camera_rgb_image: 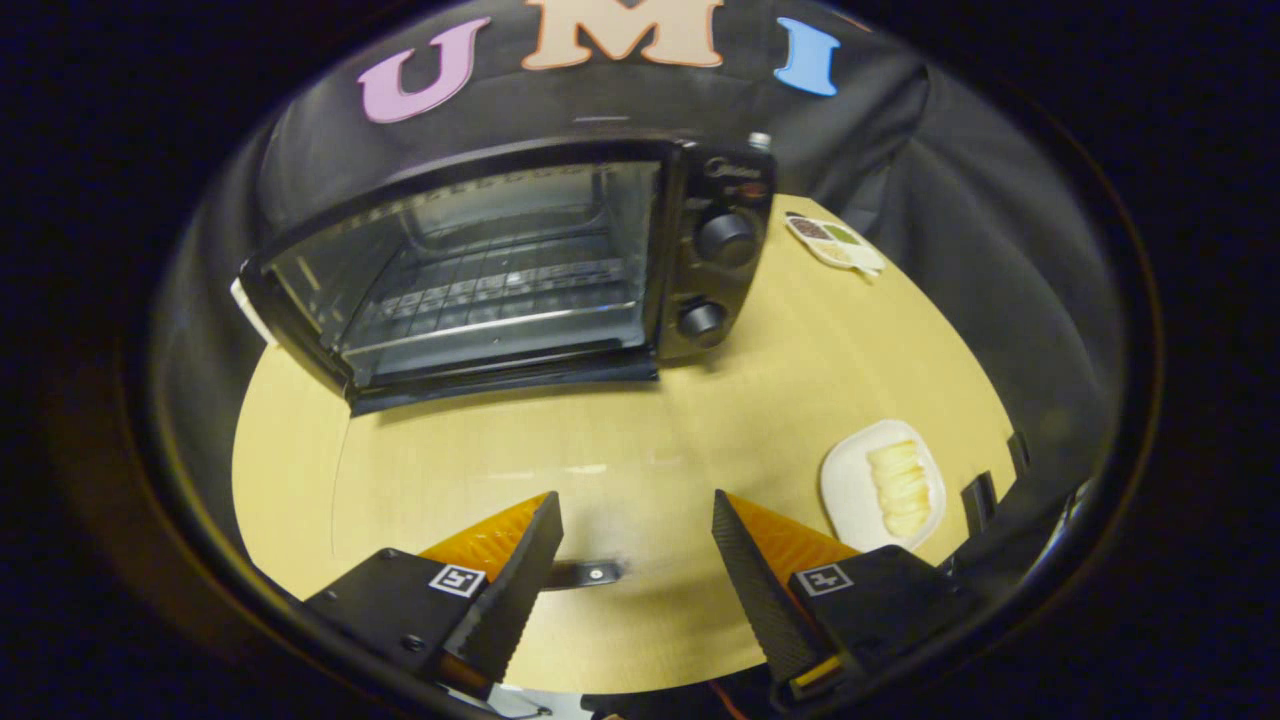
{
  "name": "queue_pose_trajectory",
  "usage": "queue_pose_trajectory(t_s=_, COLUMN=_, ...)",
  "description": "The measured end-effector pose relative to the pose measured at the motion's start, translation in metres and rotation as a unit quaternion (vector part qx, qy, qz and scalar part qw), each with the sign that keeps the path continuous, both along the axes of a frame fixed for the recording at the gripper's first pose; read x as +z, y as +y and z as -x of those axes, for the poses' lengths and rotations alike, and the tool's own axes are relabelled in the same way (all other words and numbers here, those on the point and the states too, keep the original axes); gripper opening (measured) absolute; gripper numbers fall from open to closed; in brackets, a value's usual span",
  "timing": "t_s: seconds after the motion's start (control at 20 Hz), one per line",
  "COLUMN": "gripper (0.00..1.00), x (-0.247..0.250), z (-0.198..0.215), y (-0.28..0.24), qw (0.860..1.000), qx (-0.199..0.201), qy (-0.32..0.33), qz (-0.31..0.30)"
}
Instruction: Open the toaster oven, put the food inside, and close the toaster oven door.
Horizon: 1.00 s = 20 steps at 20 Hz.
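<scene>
The gripper [636, 520] hangs over the surface [620, 440] with its fingers apart and nothing between them. Beyond them sits the toaster oven [520, 260], door [470, 270] shut, rack visible through the glass, two knobs [727, 238] on its side panel. The food [898, 487] lies on a white plate [845, 490], just beside the one finger and well apart from the oven. First job, by my reading, is the door: go for its top edge, pinch or hook there squarely, and swing down along the hinge line rather than tugging straight out, or the oven may slide. The pale wood surface is lit from above, a small tray [835, 243] rests near the oven's knob side, and black cloth walls close in the booth.
</scene>
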<state>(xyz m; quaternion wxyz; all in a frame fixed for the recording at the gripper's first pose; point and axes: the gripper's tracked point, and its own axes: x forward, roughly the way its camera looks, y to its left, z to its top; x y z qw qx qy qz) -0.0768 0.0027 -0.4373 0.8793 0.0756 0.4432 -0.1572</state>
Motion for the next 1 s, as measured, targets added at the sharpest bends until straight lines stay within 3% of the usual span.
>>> queue_pose_trajectory(t_s=0.4, gripper=0.96, x=0.003, z=0.037, y=-0.125, qw=0.994, qx=-0.108, qy=0.006, qz=0.018)
queue_pose_trajectory(t_s=0.65, gripper=0.95, x=-0.016, z=0.062, y=-0.173, qw=0.99, qx=-0.14, qy=0.029, qz=0.009)
queue_pose_trajectory(t_s=1.0, gripper=0.95, x=-0.048, z=0.083, y=-0.194, qw=0.988, qx=-0.143, qy=0.061, qz=-0.013)
